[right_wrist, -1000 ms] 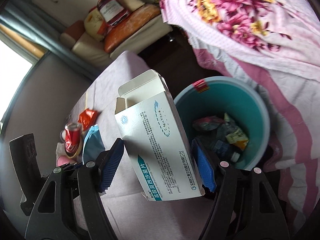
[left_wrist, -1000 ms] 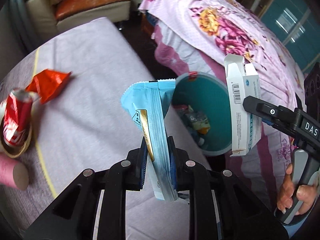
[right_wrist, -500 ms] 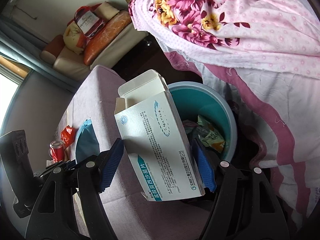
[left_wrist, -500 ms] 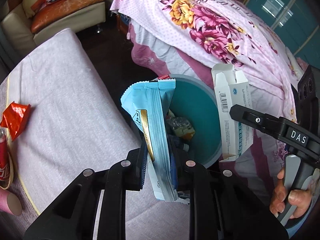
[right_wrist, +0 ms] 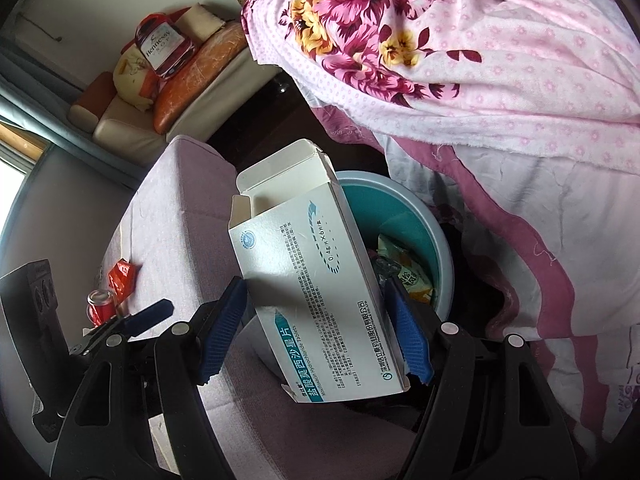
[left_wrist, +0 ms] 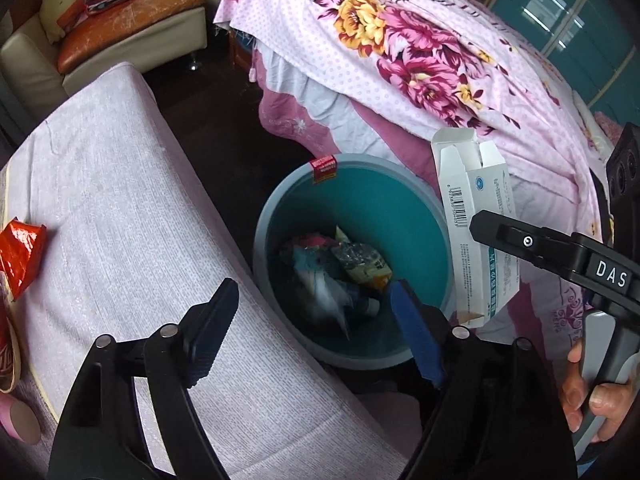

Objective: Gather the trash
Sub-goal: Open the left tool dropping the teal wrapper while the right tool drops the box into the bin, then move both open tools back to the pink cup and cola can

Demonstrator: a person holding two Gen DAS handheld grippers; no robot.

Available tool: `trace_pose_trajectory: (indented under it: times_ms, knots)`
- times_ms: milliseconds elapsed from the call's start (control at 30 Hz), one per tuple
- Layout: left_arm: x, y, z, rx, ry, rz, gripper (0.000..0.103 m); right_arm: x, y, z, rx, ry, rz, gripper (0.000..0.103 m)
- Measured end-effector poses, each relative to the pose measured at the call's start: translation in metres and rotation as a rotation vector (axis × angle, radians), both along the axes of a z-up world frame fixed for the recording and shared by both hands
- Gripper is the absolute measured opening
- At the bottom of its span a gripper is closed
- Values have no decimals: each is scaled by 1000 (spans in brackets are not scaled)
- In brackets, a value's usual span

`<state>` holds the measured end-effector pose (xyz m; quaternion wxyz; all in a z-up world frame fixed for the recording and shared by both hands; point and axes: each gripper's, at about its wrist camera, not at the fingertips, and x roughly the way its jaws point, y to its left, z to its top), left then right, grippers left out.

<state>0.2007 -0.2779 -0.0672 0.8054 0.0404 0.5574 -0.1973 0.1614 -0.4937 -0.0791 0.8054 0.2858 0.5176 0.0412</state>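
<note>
Teal bin (left_wrist: 400, 208) sits below left gripper (left_wrist: 316, 332), jaws just opened wide, nothing between; blue wrapper (left_wrist: 320, 288) lies inside bin. Right gripper (right_wrist: 316, 320) clamps white medicine box (right_wrist: 312, 280) above bin rim.

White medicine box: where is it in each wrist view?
Left wrist: white medicine box at right, upright beside the bin, clamped by the right gripper.
Right wrist: centre, between the pads.
Shared landmark: teal bin.

The left gripper (left_wrist: 312, 328), low in the frame, has just been opening, jaws empty; the right gripper (right_wrist: 316, 332) stays clamped on a box (right_wrist: 316, 280).
</note>
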Motion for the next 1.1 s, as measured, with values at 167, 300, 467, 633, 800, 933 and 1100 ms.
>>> trace_pose_trajectory:
  times_ms: [167, 300, 467, 633, 800, 933, 1100]
  knots:
    - [-1, 12, -5, -4, 27, 23, 88, 5, 9, 0, -15, 11, 11, 68]
    - [-4, 26, -9, -12, 49, 43, 88, 8, 19, -1, -27, 24, 18, 69]
    - [-9, 42, -14, -25, 71, 65, 88, 11, 29, 0, -53, 37, 25, 72]
    - [-12, 57, -17, -39, 86, 87, 88, 13, 39, -1, -68, 62, 31, 76]
    - [-17, 71, -16, -61, 89, 116, 88, 11, 53, 2, -109, 69, 42, 80]
    - [-21, 83, -15, -73, 96, 139, 88, 8, 63, 5, -124, 75, 49, 81]
    - [-29, 101, -10, -94, 90, 173, 88, 5, 78, 10, -132, 83, 74, 82]
